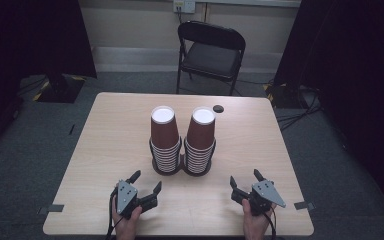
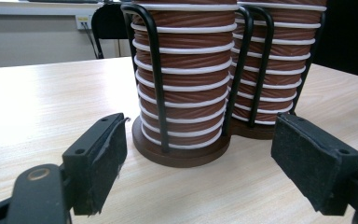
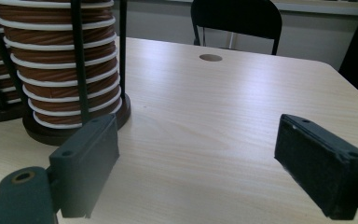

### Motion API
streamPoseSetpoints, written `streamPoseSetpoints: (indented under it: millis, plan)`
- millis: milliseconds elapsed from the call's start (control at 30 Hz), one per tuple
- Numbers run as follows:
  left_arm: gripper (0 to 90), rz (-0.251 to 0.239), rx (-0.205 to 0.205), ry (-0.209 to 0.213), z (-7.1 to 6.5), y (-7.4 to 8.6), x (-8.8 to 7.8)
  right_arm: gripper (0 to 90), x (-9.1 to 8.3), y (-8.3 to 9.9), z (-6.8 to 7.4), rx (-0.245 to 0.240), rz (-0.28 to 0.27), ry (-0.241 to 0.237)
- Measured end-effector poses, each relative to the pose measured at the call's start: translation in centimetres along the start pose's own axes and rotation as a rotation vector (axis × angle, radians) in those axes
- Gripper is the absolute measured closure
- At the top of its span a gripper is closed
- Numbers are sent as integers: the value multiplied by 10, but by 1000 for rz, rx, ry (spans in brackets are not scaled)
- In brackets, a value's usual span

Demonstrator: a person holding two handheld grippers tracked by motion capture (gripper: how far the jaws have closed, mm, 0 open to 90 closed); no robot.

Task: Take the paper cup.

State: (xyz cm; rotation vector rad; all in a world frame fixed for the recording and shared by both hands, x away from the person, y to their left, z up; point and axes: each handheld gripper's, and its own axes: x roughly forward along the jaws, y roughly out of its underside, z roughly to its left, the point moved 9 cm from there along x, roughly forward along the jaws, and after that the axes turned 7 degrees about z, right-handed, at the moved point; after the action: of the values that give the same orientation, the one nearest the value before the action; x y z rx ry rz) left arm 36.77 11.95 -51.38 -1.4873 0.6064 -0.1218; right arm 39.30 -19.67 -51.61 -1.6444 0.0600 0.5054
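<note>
Surface (image 1: 105,150) carries two cup stacks (image 1: 182,142) in black wire holders, mid-surface, side by side. Left gripper (image 1: 147,182) and right gripper (image 1: 245,180) sit near the front edge, fingers spread wide, empty; stacks just beyond, between them, untouched.

The counter (image 1: 105,150) is pale wood with a fine straight grain. At its middle stand two stacks of cups (image 1: 164,131), reddish brown with a ribbed twist pattern and white rims that band each stack in stripes. Black wire holders (image 2: 154,70) on dark brown round bases (image 2: 182,154) cage them. The tongs (image 1: 146,184) nearest the stacks are black with grey plates.
</note>
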Motion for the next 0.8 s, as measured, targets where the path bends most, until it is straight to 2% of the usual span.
streamPoseSetpoints:
  millis: [133, 233, 300, 400, 533, 600, 633, 667, 700, 800]
  plan:
    - [182, -5, -9, -3, 2, 0, 0, 131, 2, 1, 3, -12, 26, 6]
    - [182, -6, -7, -5, 2, 0, 0, 132, 1, 0, 5, 7, 12, -4]
    - [182, -5, -5, -13, 2, 0, 0, 130, 2, 0, 5, 0, 18, 0]
    - [182, 5, 1, -10, 1, 0, 1, 130, 3, -3, 12, 13, -1, -61]
    - [183, 3, 15, -5, 0, 0, 1, 131, 3, -8, 21, 12, -23, -89]
    - [195, 1, 12, 12, 0, 0, 1, 138, 2, -12, 29, 7, -28, -103]
    - [223, -1, 11, 28, -1, 0, 0, 217, 1, -15, 33, -4, -28, -109]
    - [223, -2, 9, 43, -1, 0, 0, 217, 1, -15, 33, -4, -28, -109]
    - [211, -4, 10, 42, 0, 0, 0, 232, -2, -19, 39, -3, -38, -127]
    - [210, 1, 2, 51, -1, 0, 0, 235, -2, -24, 43, -8, -43, -138]
